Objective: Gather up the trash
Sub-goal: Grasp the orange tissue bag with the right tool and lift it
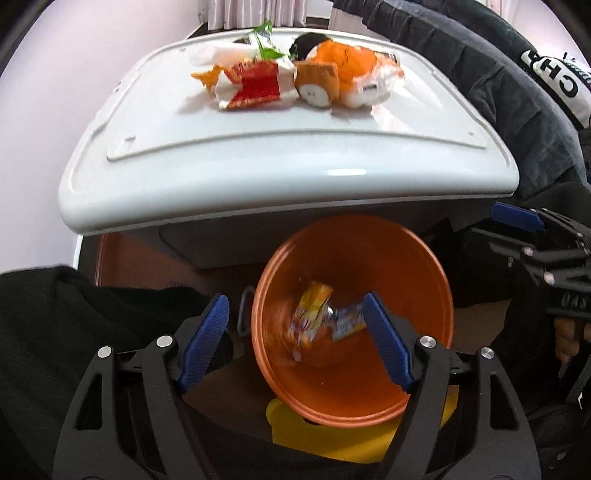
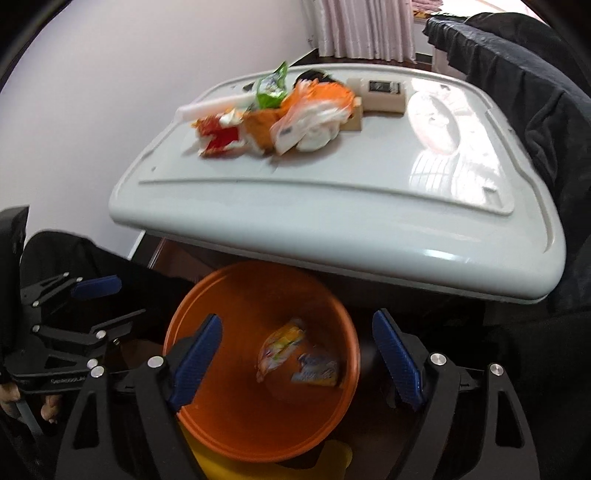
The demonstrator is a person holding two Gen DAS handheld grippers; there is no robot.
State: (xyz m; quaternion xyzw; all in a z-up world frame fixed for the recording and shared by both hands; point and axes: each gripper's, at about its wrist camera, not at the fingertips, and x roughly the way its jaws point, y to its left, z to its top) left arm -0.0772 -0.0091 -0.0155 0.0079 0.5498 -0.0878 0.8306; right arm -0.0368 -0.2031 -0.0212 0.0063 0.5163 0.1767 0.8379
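A: Between the blue pads of the left gripper (image 1: 295, 339), jaws wide apart and gripping nothing, two crumpled wrappers show inside the orange bin (image 1: 424, 295): a yellow wrapper (image 1: 312, 314) toward 11 o'clock and a blue-and-silver wrapper (image 1: 345, 321) just beside it toward 1 o'clock, both motion-blurred.

B: Right gripper (image 2: 297, 354): jaws likewise spread wide, empty. The same yellow wrapper (image 2: 282, 347) and blue-and-silver wrapper (image 2: 317, 371) lie in the bin (image 2: 221, 424), between and beyond its pads. Whether they rest on the bottom cannot be told.

A: Beneath the bin, at 6 o'clock, a yellow object (image 1: 332, 439) partly shows. At 3 o'clock, the other gripper's pad and linkage.

B: Surface: a glossy white lid-like top (image 2: 332, 206) at 12 o'clock, overhanging the bin's far rim. On it, a heap of trash (image 2: 280, 118): red-and-white carton, orange and white bags, green wrapper, white tube.

A: Room: pale wall at 10 o'clock, pink curtain (image 1: 255, 13) at 12, dark clothing (image 1: 517, 96) draped at 2, well apart from both tools.
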